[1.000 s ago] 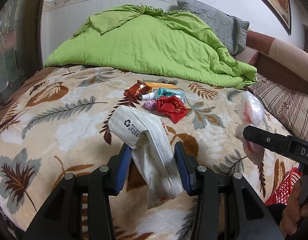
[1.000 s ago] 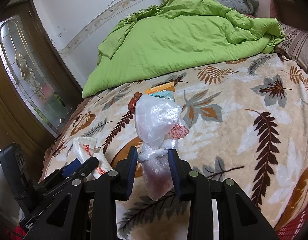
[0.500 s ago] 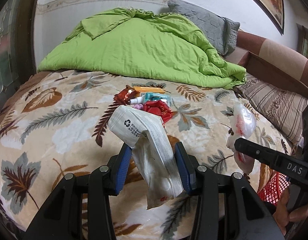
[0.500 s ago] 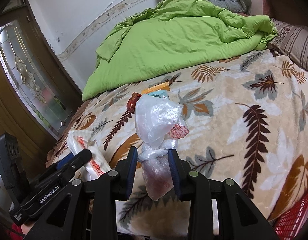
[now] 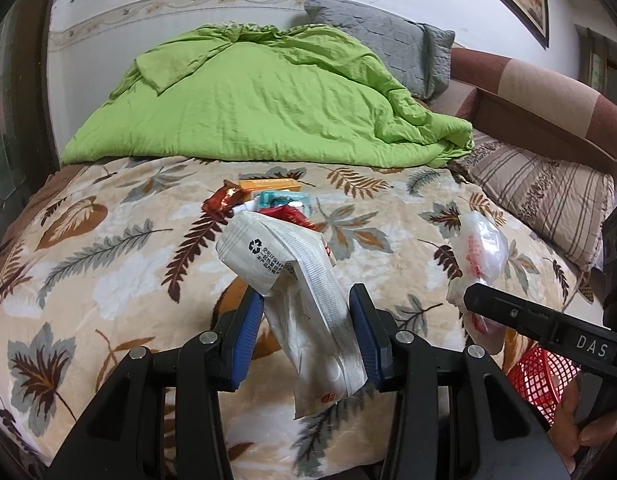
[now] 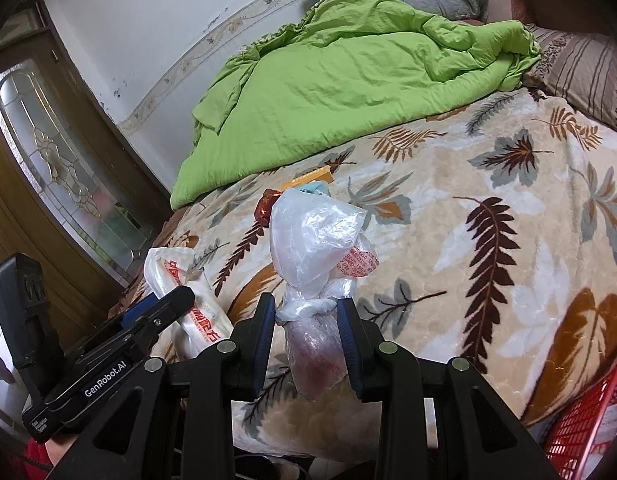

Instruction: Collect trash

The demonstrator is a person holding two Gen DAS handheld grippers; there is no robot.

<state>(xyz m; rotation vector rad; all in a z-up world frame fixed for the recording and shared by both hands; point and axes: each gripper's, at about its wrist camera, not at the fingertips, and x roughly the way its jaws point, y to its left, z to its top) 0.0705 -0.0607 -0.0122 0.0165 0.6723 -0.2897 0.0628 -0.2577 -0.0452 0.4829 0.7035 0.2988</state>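
Observation:
My left gripper is shut on a white plastic wrapper with a recycling mark, held above the near edge of the bed. The same wrapper shows at the left in the right wrist view. My right gripper is shut on a knotted clear plastic bag with something pinkish in its lower part. That bag hangs at the right in the left wrist view. A small heap of trash lies mid-bed: a red foil wrapper, an orange box, a teal packet.
A leaf-patterned blanket covers the bed, with a green duvet bunched at the back and a striped pillow at the right. A red mesh basket stands below the bed's near edge, at the lower right.
Both grippers have drawn back from the bed with their loads still held. The trash heap now looks farther away, and more of the red basket shows at the lower right.

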